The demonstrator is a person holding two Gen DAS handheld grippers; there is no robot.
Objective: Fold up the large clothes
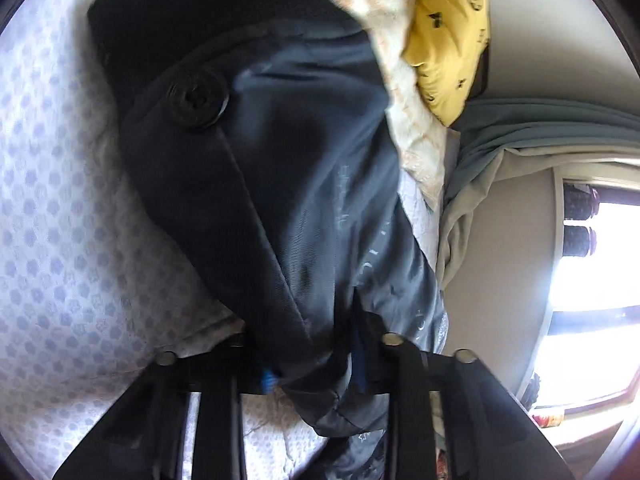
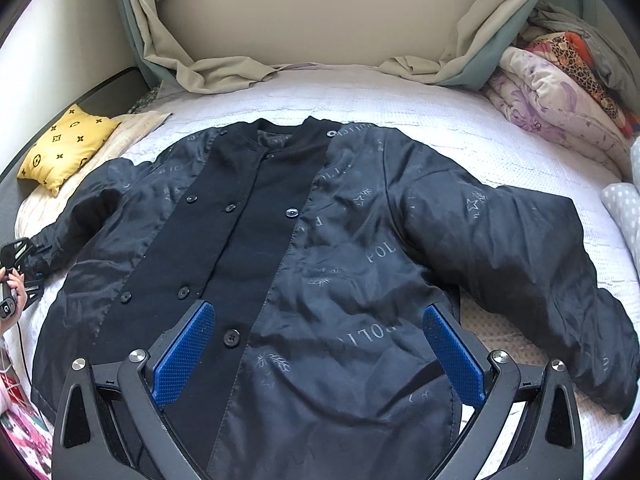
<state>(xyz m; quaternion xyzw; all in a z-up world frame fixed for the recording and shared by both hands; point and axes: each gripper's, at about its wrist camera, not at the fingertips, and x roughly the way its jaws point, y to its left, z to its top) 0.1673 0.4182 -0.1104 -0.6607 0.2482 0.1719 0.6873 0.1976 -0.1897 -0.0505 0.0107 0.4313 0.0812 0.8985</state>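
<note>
Left gripper (image 1: 316, 364) was clamped on a bunched edge of the large dark navy jacket with glossy printed lining (image 2: 320, 260). From its own camera the fabric ran up and away from the fingers, one big black button (image 1: 198, 98) on the matte wool placket. It was apparently the cuff end of the left sleeve (image 2: 80, 204), though the grasp point is too close to tell exactly.

Right gripper (image 2: 320, 352) hovered over the lower hem, blue-padded fingers (image 2: 184, 354) spread wide, holding nothing.

The jacket lay on the white textured bed cover (image 2: 440, 120), lining side out, front placket down the middle, collar toward the far wall. Right sleeve (image 2: 540, 280) was splayed out toward the bed edge. Yellow patterned cushion (image 2: 66, 148) sat just beyond the left sleeve, with a pile of floral quilts (image 2: 560, 100) in the far right corner.

Judgement: a sleeve fold-in was underway. To do it well:
- carry the left sleeve across the chest, lay it flat along the placket
- keep tension low, lining is slippery and will slide
- right gripper could pin the hem or body so it doesn't drag
- watch the cushion: the sleeve was close to it
</note>
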